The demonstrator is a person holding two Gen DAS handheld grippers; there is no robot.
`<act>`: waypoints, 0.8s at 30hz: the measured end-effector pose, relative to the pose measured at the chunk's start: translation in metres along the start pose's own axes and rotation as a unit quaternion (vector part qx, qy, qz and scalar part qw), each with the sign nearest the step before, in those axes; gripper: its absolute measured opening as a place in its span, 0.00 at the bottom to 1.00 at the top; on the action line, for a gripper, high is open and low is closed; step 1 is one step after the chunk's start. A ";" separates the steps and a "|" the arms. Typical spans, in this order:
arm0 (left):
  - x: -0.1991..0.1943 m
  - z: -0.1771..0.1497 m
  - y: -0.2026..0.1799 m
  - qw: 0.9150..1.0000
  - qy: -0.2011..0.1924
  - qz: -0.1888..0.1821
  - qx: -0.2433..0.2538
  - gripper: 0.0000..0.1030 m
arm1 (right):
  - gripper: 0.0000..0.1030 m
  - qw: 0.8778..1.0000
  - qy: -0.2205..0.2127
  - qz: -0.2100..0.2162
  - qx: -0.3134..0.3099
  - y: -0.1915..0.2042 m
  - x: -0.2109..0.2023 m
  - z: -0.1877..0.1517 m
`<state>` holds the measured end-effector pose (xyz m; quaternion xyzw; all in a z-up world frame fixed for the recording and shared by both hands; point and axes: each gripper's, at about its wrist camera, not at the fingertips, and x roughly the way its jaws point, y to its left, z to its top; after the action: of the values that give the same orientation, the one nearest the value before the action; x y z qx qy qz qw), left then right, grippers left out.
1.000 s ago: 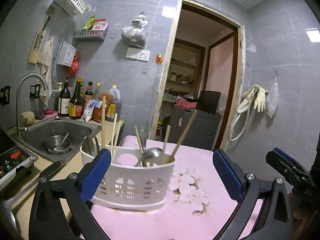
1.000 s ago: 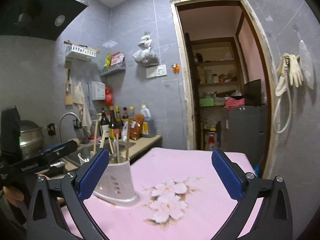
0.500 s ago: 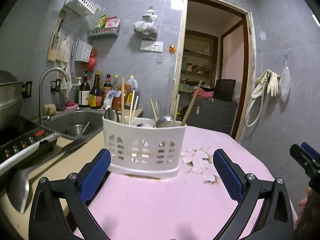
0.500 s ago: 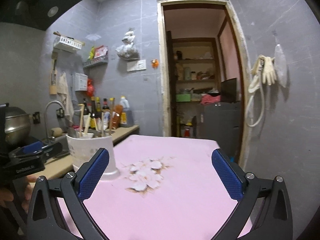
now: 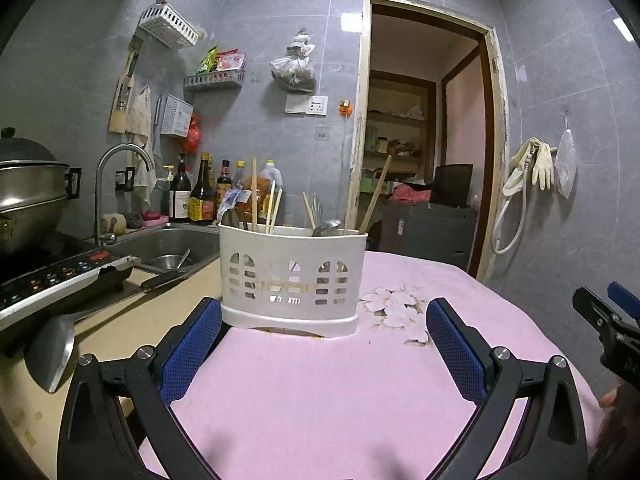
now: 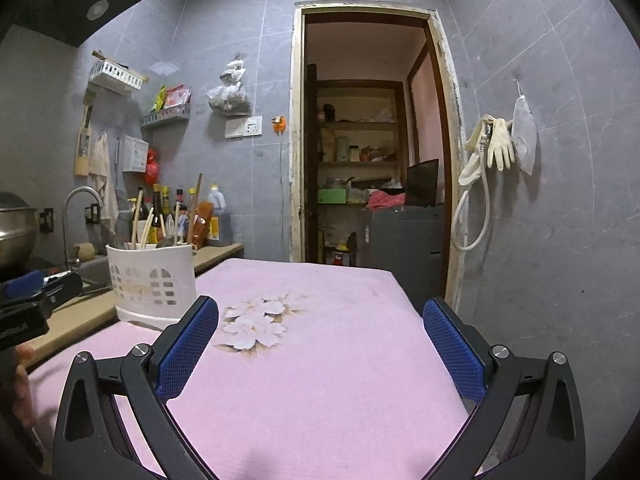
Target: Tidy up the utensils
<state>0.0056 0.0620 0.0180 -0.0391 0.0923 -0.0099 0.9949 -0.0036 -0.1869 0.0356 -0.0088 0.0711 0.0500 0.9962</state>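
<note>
Behind the caddy [image 5: 292,280], both grippers have retreated.

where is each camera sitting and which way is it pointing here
Left wrist: on the left gripper, low over the pink tablecloth, facing the white utensil caddy and sink; its two open blue fingers show, and the right gripper at the right edge.
Right wrist: on the right gripper, facing the doorway; open fingers show, and the left gripper at the left edge.
Shared: caddy, tablecloth, doorway.

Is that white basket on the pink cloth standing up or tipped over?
Upright: the white basket sits flat on its base, chopsticks sticking up from it.
</note>
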 end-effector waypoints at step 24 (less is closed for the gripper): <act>-0.002 -0.008 0.003 1.000 0.007 -0.002 -0.014 0.97 | 1.00 1.000 0.014 0.013 0.007 0.000 0.003 -0.004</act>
<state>0.0018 0.0640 0.0106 -0.0528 0.0991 -0.0113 0.9936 -0.0008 -0.1866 0.0316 -0.0018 0.0859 0.0625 0.9943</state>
